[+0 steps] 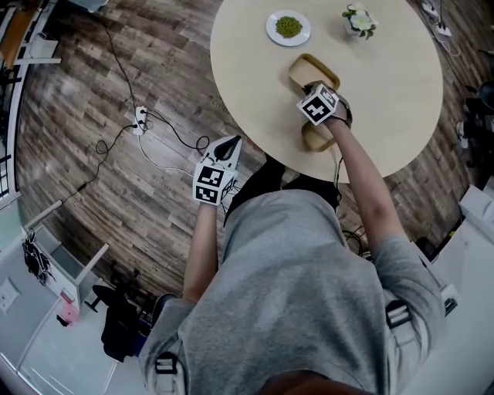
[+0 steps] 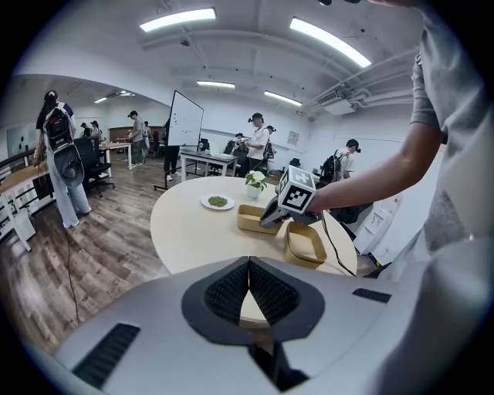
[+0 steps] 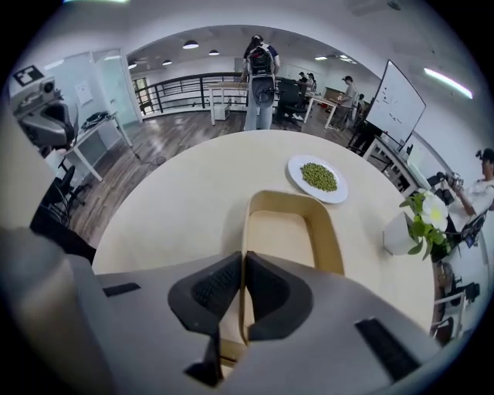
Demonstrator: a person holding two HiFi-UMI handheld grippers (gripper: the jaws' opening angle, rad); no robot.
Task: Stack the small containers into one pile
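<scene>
Tan rounded-rectangle plastic container in the claw: it's the farther one [image 3: 284, 235], sitting on the round beige table [image 1: 386, 100]. The right gripper [image 3: 243, 262] is pinching its left long wall, pads squeezed onto that thin wall.
Left gripper [image 2: 248, 266]: jaws pressed together with nothing in them. It's off the table's near edge over the wood floor [image 1: 116, 177], aimed at the table.
Count, containers: two, both the same shallow tan tub and both empty. The second container [image 2: 309, 248] is just beside the first, closer to the person, and they're not stacked.
Count, other stuff: one white plate [image 1: 271, 28] with a little heap of green beans [image 1: 289, 25], and one small white flower pot [image 1: 360, 21]. Both are further out on the table.
Long axis: the pinched tub runs straight away from the right gripper toward the plate. In the head view that's a diagonal, upper left to lower right.
Hard to see: in the head view the marker cube [image 1: 318, 103] and the hand cover the right jaws and most of the nearer tub. In the right gripper view the gripper's body cuts off the pinched tub's near end. Can't tell if the two tubs touch.
</scene>
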